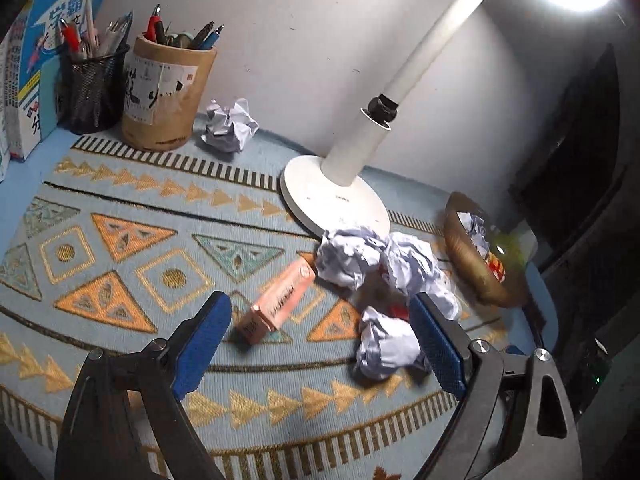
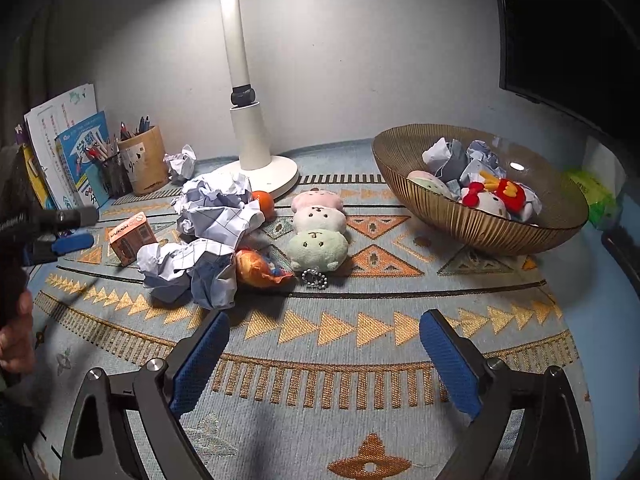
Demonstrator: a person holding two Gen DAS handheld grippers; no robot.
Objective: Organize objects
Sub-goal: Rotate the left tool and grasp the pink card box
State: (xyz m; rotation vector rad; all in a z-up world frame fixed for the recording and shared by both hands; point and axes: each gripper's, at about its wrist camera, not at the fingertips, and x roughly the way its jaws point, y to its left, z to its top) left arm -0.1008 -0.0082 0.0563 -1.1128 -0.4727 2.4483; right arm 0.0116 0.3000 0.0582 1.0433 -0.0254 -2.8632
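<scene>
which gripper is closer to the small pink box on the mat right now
Left. The left gripper hangs open right over the pink box, which lies just ahead between its fingers. The right gripper sits farther back over bare mat, with the box far off to its left.

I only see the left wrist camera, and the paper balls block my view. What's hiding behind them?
Observer: A plush toy with three stacked faces, pink, white and green, lies flat on the mat just right of the crumpled paper.
Operator: Is there anything in the bowl besides paper?
Observer: Yes, a white cat plush with a red bow sits among the crumpled sheets.
Operator: Is the right gripper holding something?
Observer: No, it is open over bare mat, with nothing between its fingers.
</scene>
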